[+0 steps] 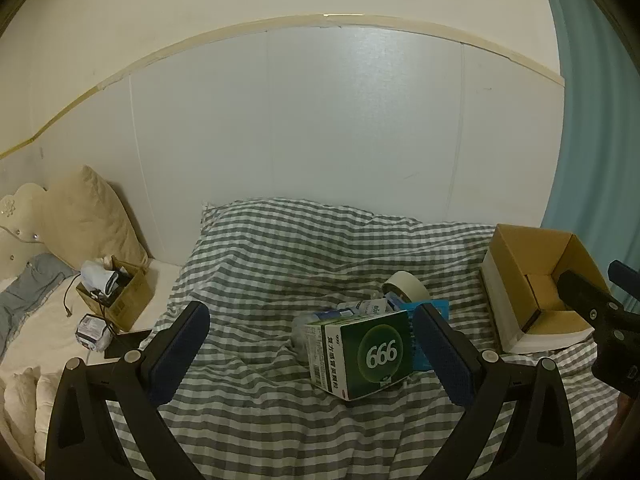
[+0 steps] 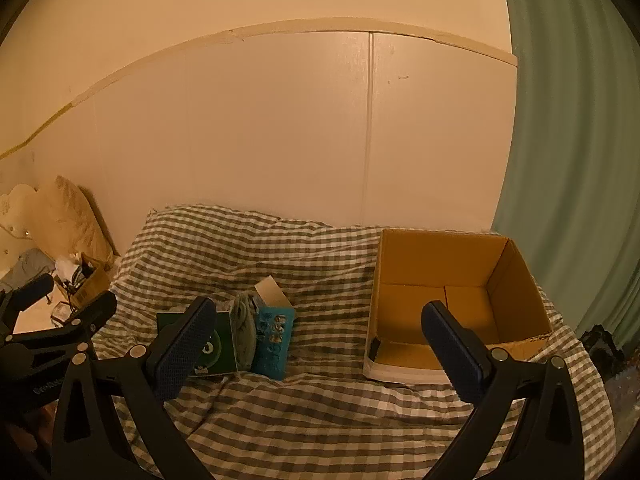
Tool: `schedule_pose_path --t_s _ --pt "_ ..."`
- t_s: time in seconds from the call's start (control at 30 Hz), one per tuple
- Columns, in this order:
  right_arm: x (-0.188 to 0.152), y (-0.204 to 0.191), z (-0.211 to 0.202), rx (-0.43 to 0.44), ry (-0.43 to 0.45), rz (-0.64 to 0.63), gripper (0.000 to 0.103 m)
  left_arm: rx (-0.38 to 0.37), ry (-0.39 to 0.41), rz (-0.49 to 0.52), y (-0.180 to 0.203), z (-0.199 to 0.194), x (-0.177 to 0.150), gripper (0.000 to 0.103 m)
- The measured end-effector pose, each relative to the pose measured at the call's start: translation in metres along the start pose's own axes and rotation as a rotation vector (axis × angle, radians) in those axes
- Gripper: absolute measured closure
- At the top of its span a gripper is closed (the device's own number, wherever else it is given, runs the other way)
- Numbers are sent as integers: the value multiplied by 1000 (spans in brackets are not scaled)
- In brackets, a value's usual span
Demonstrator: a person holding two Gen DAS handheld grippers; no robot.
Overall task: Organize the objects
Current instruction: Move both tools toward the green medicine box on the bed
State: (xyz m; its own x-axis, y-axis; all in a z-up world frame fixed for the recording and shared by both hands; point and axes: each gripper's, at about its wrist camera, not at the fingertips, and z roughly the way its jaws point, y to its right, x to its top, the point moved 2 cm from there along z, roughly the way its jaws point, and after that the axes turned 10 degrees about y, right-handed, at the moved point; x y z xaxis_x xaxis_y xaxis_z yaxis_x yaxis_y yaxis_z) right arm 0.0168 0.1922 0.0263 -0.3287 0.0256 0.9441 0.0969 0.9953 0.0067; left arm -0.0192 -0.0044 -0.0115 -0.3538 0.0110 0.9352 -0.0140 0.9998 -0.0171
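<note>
Left wrist view: left gripper (image 1: 310, 344) spread wide, empty, low centre; green box (image 1: 362, 354) between its fingers on checked bed (image 1: 280, 264); tape roll (image 1: 405, 286) behind; open carton (image 1: 536, 280) at right.
Right wrist view: right gripper (image 2: 320, 344) agape, empty; carton (image 2: 456, 292) centre-right; green box (image 2: 218, 344) lower left.

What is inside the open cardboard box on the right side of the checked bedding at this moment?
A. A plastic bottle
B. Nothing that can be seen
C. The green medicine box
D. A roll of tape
B: in the right wrist view the cardboard box shows only its bare brown floor and walls, while the green medicine box and tape roll lie on the checked bedding outside it.
</note>
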Motion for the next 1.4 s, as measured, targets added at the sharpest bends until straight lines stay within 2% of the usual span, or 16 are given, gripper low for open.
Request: schedule_pose_path --t_s 0.47,0.7,0.9,1.0,1.13,1.33,1.37,1.4 --pt "1 1 2 22 -16 30 0 -16 -25 18 1 3 2 0" --pt "6 -12 -5 59 0 18 0 -16 -44 -11 -9 4 5 0" --pt "10 -41 2 112 -30 -23 0 -10 -16 -8 -30 2 9 0" --pt "11 -57 6 129 -35 -52 0 16 -18 -5 -48 6 7 0" --pt "6 -74 17 144 -65 -64 0 35 -60 -41 -74 17 0 0" --pt "-2 -95 41 146 -112 -85 0 61 -110 -43 -96 33 -16 0" --pt "-5 -98 45 148 -121 -92 0 27 -116 -37 -98 36 -19 0" --pt "-8 -101 50 153 -132 -98 0 28 -125 -41 -100 39 -21 0"
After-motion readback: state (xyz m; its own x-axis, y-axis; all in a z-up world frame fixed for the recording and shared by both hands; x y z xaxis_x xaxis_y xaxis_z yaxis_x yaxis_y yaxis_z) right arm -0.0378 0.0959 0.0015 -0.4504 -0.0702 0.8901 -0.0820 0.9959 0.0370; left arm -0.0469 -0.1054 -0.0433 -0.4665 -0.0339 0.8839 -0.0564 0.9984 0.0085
